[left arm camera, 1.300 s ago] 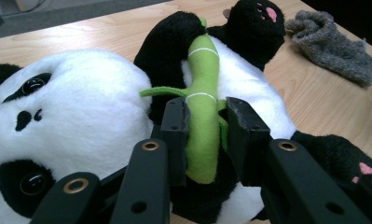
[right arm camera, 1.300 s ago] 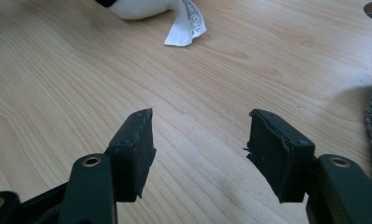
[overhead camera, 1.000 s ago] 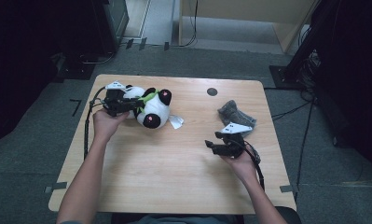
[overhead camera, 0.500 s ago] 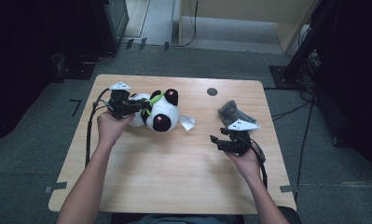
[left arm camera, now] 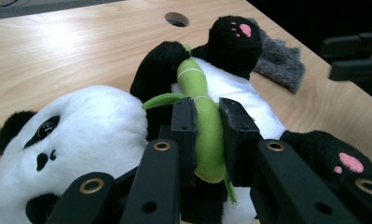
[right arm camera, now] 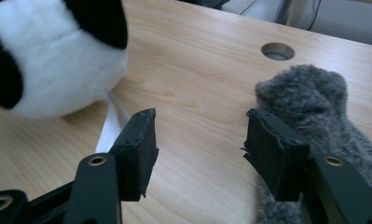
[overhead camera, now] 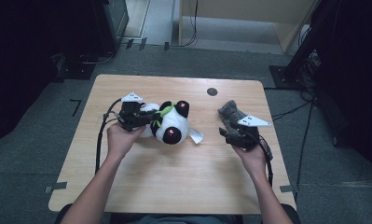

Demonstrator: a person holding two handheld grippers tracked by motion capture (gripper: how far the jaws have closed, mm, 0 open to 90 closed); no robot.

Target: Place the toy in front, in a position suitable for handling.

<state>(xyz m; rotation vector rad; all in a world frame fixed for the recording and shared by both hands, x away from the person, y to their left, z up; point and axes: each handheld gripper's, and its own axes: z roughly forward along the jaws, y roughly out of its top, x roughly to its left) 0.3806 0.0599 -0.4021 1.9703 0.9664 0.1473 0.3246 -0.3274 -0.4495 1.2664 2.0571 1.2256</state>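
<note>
A black-and-white panda plush lies on its back on the wooden table, a little left of the middle. My left gripper comes at it from the left. In the left gripper view my left gripper is shut on the green bamboo stalk sewn across the panda's chest. My right gripper hovers at the right of the table, open with nothing between its jaws. Just beyond my right gripper lies a grey furry piece, with its near end beside the right jaw.
A white tag sticks out from the panda toward the right gripper. A round cable hole sits near the table's far edge. The grey furry piece lies close to the right edge. Cables trail from both grippers toward the person.
My left gripper has pulled the panda to the right, toward the middle of the table. My right hand has moved a little farther up the table, closer to the grey piece.
</note>
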